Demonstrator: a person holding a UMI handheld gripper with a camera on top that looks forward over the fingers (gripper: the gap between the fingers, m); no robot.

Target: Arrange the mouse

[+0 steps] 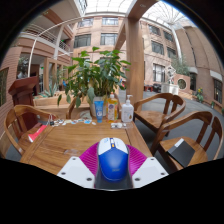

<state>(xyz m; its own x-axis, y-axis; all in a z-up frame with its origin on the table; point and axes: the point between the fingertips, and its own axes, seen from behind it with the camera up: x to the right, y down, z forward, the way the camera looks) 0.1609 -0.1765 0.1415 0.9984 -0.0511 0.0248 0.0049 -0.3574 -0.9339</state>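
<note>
mouse lengthwise between tongs | nose pointing away | pads touching

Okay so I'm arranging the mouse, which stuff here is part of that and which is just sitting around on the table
Part of the job:
- blue mouse, between the fingers
- gripper
- wooden table

Just lying about:
- potted plant
- clear bottle
- wooden chairs

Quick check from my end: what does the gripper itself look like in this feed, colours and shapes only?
The gripper shows two blocky white fingers, angled in from either side. Each bears a magenta pad on its inner face, curved in outline. No cables, markings, hand or sleeve are visible.
</note>
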